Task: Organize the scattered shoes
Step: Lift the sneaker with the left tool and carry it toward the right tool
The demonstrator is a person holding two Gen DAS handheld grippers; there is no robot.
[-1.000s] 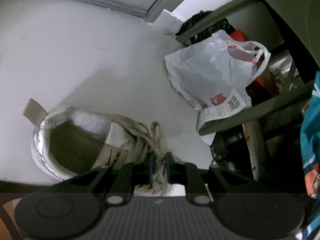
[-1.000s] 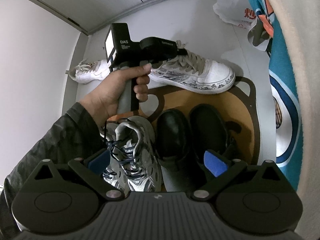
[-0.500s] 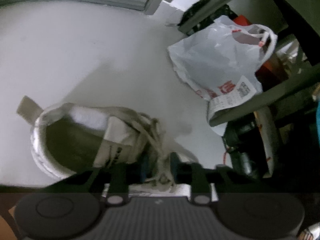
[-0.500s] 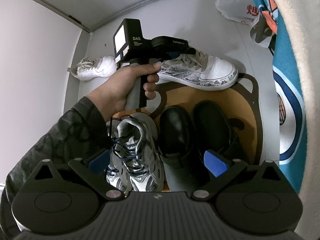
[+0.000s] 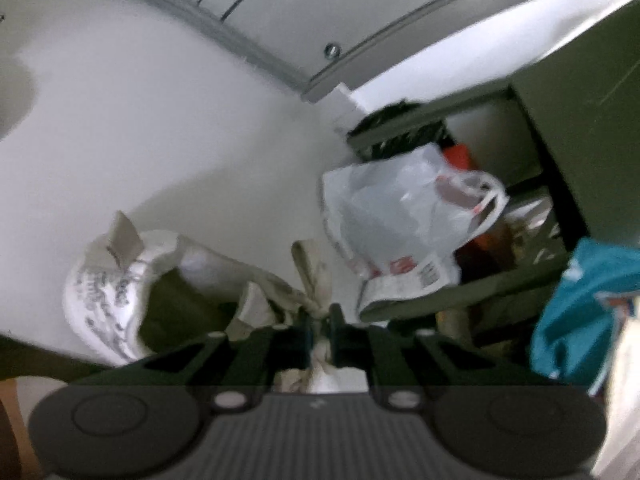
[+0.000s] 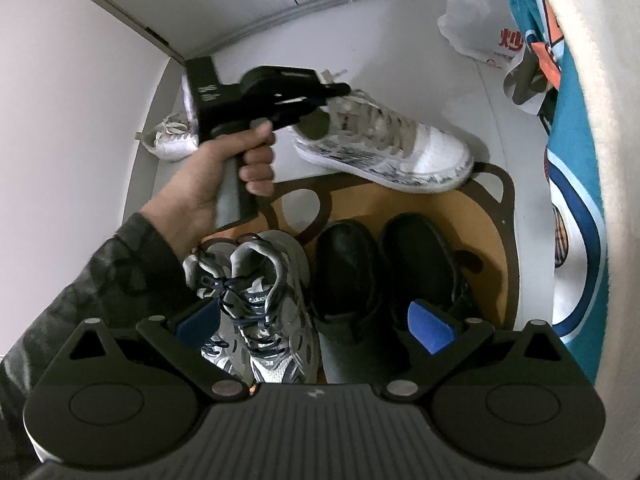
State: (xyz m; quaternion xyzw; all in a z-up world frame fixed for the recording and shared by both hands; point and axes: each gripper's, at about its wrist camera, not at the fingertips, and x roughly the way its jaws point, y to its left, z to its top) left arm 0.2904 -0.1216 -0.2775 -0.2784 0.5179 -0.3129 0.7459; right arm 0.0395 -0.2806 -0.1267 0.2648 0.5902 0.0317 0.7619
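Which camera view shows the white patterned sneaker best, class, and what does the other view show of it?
The right wrist view: the white patterned sneaker appears whole from the side, heel raised, with the left gripper at its laces. The left wrist view is blurred and close, showing only its heel, opening and the laces pinched between the closed fingers.

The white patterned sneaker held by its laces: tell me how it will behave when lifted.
The left gripper pinches only the laces of the white patterned sneaker, so it will probably dangle and swing. The toe likely droops, as the grip sits near the tongue. Soft laces may slip; the sole looks stiff enough to keep shape.
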